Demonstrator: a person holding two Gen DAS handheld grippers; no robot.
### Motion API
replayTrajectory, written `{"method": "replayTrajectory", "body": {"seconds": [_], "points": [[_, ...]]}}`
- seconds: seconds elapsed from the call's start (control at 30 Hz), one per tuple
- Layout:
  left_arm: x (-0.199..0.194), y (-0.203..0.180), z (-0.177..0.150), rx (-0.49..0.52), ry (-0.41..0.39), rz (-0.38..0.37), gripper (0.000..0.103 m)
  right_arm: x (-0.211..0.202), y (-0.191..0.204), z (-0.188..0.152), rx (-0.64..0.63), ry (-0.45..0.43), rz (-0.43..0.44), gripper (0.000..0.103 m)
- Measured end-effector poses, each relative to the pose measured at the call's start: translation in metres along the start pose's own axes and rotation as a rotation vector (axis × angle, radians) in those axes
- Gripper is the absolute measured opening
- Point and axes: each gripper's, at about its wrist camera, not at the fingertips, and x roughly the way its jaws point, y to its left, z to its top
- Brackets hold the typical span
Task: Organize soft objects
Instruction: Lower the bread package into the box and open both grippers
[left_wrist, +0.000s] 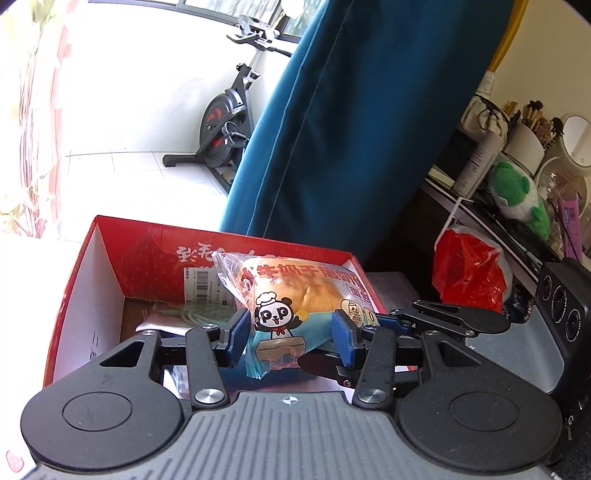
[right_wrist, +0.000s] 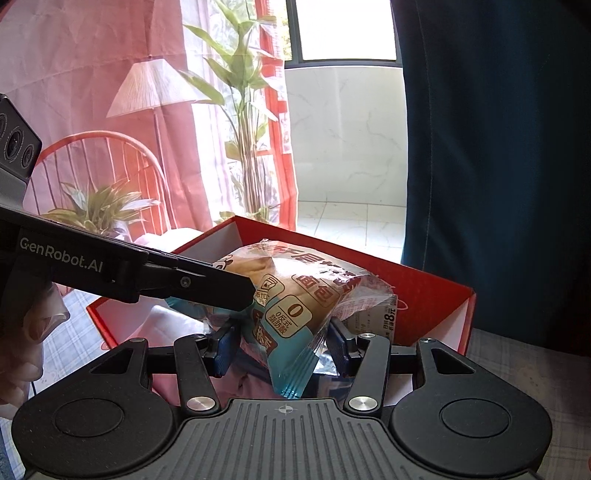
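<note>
A wrapped bread bun (left_wrist: 295, 291) in a clear and teal packet with a panda print hangs over an open red cardboard box (left_wrist: 74, 280). My left gripper (left_wrist: 290, 332) is shut on the packet's lower part, with a blue pad on each side. In the right wrist view, my right gripper (right_wrist: 280, 345) is shut on the other end of the same bun (right_wrist: 295, 295), above the red box (right_wrist: 424, 277). The left gripper's (right_wrist: 221, 288) black fingers reach in from the left and touch the packet. From the left wrist view, the right gripper (left_wrist: 391, 317) comes in from the right.
Inside the box lie a barcoded packet (left_wrist: 201, 284) and some pale string. A teal cushion (left_wrist: 351, 129) stands behind the box, and an exercise bike (left_wrist: 225, 122) further back. A red plastic bag (left_wrist: 469, 269) and a green plush toy (left_wrist: 517, 195) are on the right. A hand (right_wrist: 22, 350) shows at the left.
</note>
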Motion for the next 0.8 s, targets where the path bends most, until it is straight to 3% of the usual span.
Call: {"method": "replayTrajectory", "body": {"seconds": [0.3, 0.47, 0.8], "points": [[0.029, 0.017, 0.009, -0.037, 0.022, 0.017, 0.05, 0.036, -0.016, 0.01, 0.056, 0.065, -0.029, 0.048], [0.029, 0.021, 0.003, -0.037, 0.03, 0.074, 0.051, 0.044, -0.016, 0.007, 0.074, 0.091, -0.061, 0.051], [-0.012, 0.019, -0.011, 0.005, 0.003, 0.097, 0.051, 0.003, -0.002, 0.0, 0.014, 0.025, -0.129, 0.052]]}}
